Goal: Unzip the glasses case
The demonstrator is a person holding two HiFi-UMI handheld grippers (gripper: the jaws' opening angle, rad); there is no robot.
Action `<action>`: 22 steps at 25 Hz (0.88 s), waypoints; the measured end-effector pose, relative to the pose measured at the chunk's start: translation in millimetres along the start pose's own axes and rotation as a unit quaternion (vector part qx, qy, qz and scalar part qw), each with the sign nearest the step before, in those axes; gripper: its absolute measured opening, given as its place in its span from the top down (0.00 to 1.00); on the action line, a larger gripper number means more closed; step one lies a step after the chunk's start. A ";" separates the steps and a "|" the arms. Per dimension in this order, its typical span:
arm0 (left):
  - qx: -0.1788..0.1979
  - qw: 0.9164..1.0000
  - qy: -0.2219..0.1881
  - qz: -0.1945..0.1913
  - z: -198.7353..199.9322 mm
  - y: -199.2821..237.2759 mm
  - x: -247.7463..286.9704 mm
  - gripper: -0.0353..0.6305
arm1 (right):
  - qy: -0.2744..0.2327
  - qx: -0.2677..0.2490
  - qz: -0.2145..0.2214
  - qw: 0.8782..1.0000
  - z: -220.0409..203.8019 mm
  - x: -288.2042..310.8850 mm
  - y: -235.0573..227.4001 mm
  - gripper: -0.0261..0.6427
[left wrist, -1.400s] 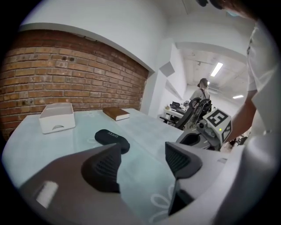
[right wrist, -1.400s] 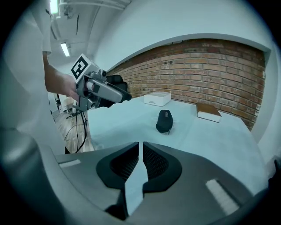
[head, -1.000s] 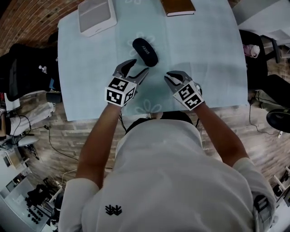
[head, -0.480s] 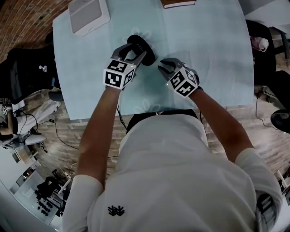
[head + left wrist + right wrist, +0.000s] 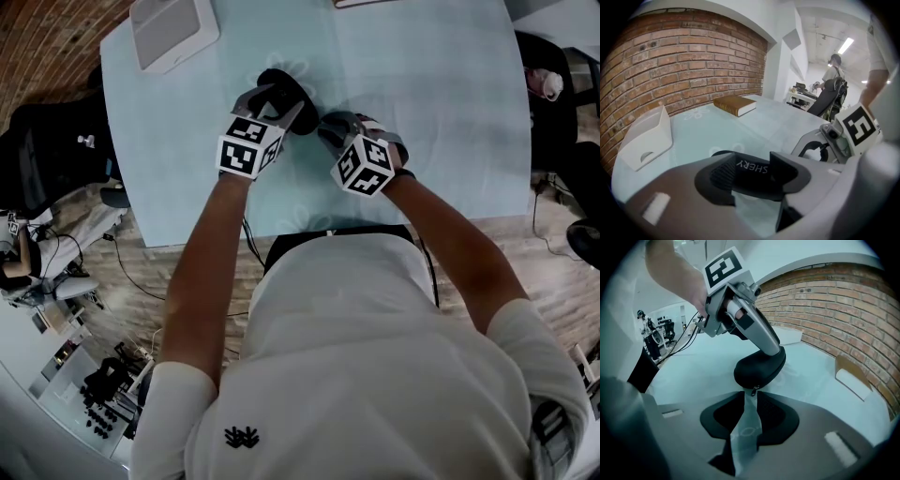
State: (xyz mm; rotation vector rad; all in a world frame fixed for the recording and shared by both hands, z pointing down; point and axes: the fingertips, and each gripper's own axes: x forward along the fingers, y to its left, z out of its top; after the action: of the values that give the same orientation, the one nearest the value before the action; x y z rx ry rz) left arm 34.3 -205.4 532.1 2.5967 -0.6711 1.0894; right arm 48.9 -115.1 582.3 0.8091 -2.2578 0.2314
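The glasses case lies flat near the middle of the table, with its zip closed. The left gripper straddles it crosswise. Its jaws have just been closing, and the pads appear to bear on both long sides, though contact is hard to confirm. The right gripper is slightly open and empty, with its tips just short of the zipper pull at the case's near end.

Assessment: the case is a light, semi-rigid shell that will likely slide on the cloth unless pinned. Hold the body across its width. Pinch the small pull tab at the fingertips and draw it along the seam.
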 end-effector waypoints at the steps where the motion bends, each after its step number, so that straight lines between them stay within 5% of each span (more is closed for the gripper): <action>1: 0.000 1.000 0.000 -0.001 -0.6 0.2 0.3 0.53 | 0.003 -0.007 -0.002 1.000 0.1 1.2 -0.1 0.87; 22: 0.010 1.000 -0.010 -0.004 2.7 0.0 6.5 0.58 | -0.003 0.005 -0.027 1.000 -4.4 -1.2 -14.4 0.96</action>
State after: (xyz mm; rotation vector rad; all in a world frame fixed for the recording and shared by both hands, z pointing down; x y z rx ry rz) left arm 40.0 -208.5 534.9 2.6281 -0.6588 1.0732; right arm 60.9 -124.2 583.7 0.8750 -2.2394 0.2150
